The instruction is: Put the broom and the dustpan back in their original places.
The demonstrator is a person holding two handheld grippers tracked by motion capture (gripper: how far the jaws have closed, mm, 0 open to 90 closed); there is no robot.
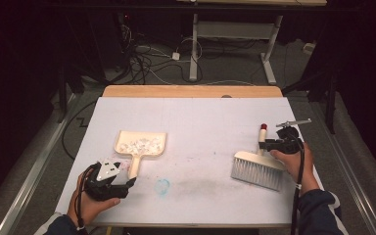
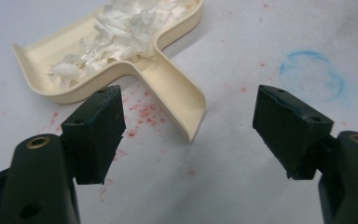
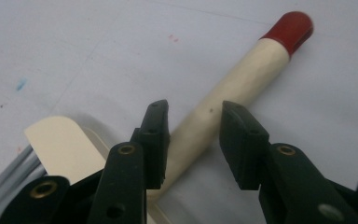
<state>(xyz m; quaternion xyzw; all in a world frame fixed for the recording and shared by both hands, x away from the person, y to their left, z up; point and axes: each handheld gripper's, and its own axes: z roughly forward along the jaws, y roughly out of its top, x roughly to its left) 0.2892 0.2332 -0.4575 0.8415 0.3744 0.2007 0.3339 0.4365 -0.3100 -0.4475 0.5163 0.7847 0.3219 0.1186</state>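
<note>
On the left side of the desk (image 1: 200,112), the left gripper (image 1: 127,182) is low near the front edge, and its jaws stand wide apart with nothing between them. Just in front of it lies the cream dustpan (image 1: 140,145), holding white paper scraps (image 2: 121,28); its handle points toward the gripper. On the right, the brush (image 1: 257,169) lies on the desk, and the right gripper (image 3: 193,140) has its jaws on both sides of the cream brush handle (image 3: 242,88), narrow but not pressing it.
</note>
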